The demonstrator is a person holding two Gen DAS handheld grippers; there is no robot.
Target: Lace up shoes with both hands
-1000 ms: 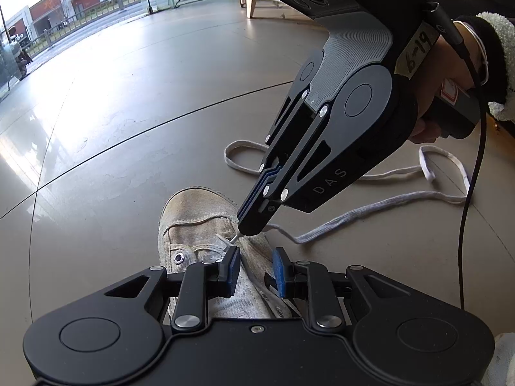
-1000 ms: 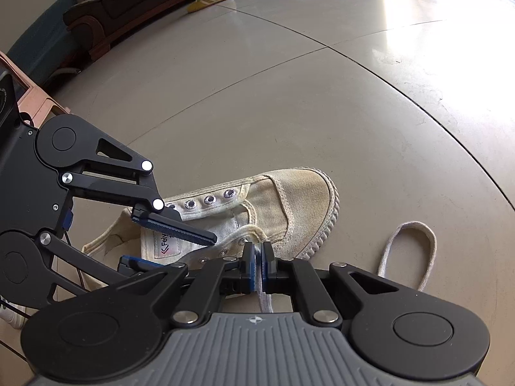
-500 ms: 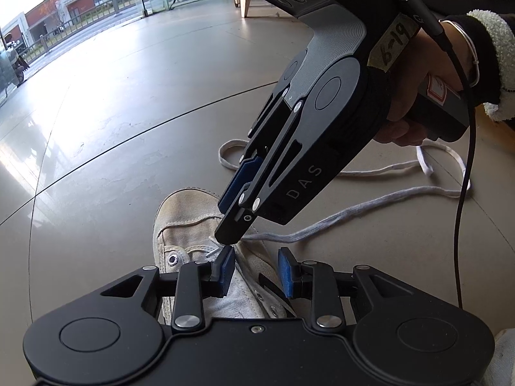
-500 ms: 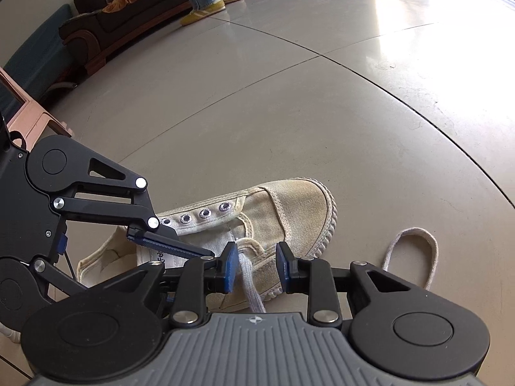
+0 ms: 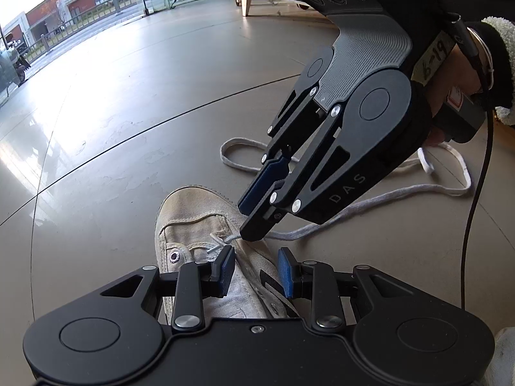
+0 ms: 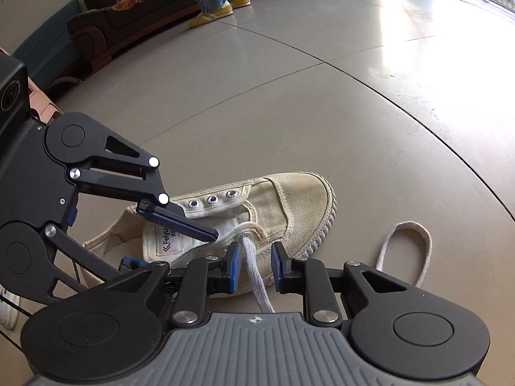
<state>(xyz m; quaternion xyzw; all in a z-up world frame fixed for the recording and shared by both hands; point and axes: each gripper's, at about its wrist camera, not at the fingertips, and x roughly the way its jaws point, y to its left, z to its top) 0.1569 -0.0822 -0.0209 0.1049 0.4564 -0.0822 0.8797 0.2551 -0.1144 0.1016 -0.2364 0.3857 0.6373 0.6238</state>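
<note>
The lace [image 6: 257, 283] is fed out of the shoe [image 6: 289, 199] at its front eyelet and is caught between the pads of the right gripper [image 6: 254, 259]. Those jaws have just been closing, but a gap is seen either side. The left gripper [image 5: 256, 268] is kept narrowly open over the shoe's tongue. Both are angled down at the shoe

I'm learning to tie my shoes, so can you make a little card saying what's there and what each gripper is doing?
Shoe: cream canvas shoe on the grey floor
Lace: white lace through one front eyelet, the rest loose on the floor
Bare eyelets: three in a row
Right gripper: jaws just closing, lace between them, pads not pressing it
Left gripper: open, just widened slightly, over the tongue, holding nothing
</note>
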